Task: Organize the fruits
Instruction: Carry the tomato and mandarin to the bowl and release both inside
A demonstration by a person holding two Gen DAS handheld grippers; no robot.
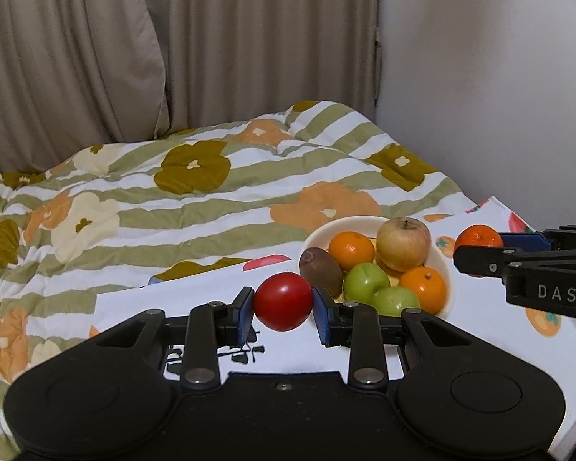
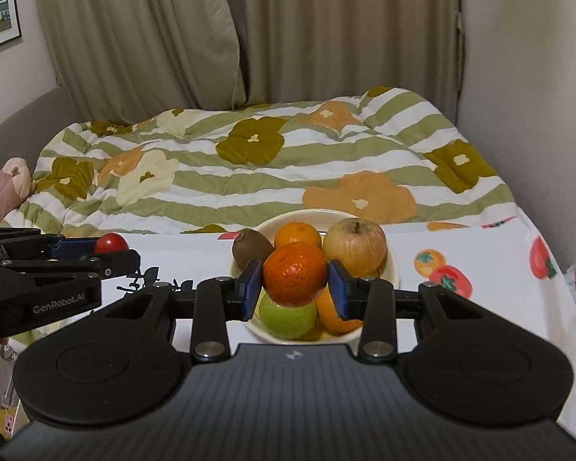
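Observation:
My left gripper (image 1: pixel 283 303) is shut on a red tomato (image 1: pixel 283 301), held just left of a cream bowl (image 1: pixel 443 265). The bowl holds a kiwi (image 1: pixel 320 271), an orange (image 1: pixel 351 250), a pale apple (image 1: pixel 403 244), two green fruits (image 1: pixel 366 280) and another orange (image 1: pixel 423 288). My right gripper (image 2: pixel 295 286) is shut on a dark orange mandarin (image 2: pixel 295 274) and holds it above the bowl (image 2: pixel 391 269). It also shows in the left wrist view (image 1: pixel 480 247) at the right, with the mandarin (image 1: pixel 478 236). The left gripper (image 2: pixel 111 251) with the tomato (image 2: pixel 111 243) shows at the left in the right wrist view.
The bowl stands on a white cloth with fruit prints (image 2: pixel 480 292) over a table. Behind it lies a bed with a striped floral quilt (image 2: pixel 249 161), beige curtains (image 2: pixel 249 30) and a wall. A pink cushion (image 2: pixel 4 188) lies at the left.

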